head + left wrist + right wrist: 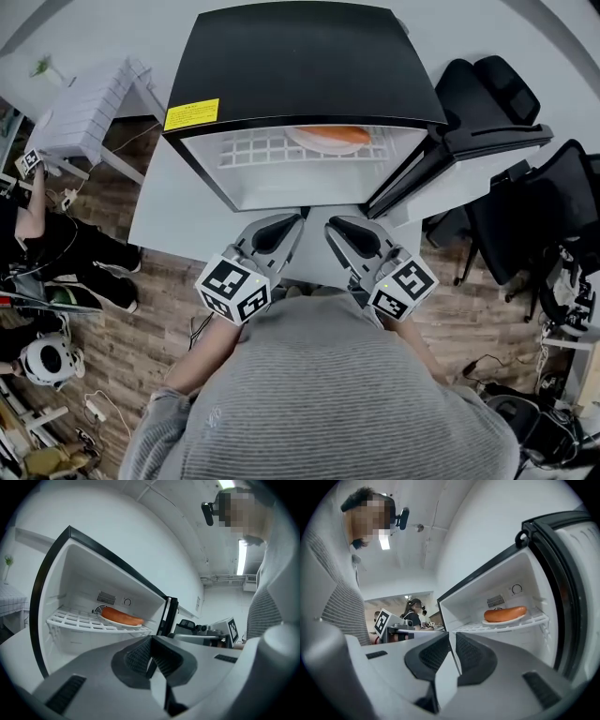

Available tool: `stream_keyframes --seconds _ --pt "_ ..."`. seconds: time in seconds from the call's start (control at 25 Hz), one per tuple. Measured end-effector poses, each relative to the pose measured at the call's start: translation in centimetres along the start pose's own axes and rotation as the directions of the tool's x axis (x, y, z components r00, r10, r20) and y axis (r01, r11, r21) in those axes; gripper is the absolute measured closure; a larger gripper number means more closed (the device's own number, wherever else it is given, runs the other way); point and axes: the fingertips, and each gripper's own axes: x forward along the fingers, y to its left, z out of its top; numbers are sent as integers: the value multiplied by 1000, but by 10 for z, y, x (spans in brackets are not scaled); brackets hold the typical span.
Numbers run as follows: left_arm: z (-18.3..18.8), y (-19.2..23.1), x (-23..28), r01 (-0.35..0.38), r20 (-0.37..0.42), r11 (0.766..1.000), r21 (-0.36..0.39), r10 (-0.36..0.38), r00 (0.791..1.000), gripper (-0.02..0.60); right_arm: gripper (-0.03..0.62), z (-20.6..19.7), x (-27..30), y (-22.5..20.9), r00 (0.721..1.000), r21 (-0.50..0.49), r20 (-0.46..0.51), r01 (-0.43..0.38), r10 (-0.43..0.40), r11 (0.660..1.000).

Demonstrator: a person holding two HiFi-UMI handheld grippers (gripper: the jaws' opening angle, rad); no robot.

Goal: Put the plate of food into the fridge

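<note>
on the wire shelf (262, 148) inside the open fridge (300, 66), the plate (330, 142) sits with a long orange sausage (330, 134) lying across it, at about 12 o'clock in the head view. the plate rests toward the back of the shelf, near the vent in the rear wall. the fridge has a black top with a yellow label (191, 114) at its 10 o'clock corner, and it stands on a white table (178, 206). its door (469, 155) swings out toward 3 o'clock.

both grippers hang at 6 o'clock from the fridge opening, close to the person's grey striped sweater (328, 394), well apart from the plate. the left gripper (294, 219) points toward 1 o'clock; its jaws are pressed together with nothing in them. the right gripper (334, 223) points toward 11 o'clock; its jaws stand a narrow slit apart, and nothing lies between them either.

black chairs (487, 94) crowd the floor at 3 o'clock, and a white rack (89, 103) stands at 10 o'clock. the right gripper view shows another person (412, 613) seated far behind.
</note>
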Motion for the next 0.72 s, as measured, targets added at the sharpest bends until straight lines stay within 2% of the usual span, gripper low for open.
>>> stream_keyframes --seconds 0.2,0.72 --pt "0 -1 2 -2 -5 1000 3 2 1000 571 569 -9 -11 3 1000 52 0 -9 9 999" --pt "-1 -9 11 20 -19 1000 10 -19 1000 571 580 0 -10 -11 1000 10 -7 2 -2 1000"
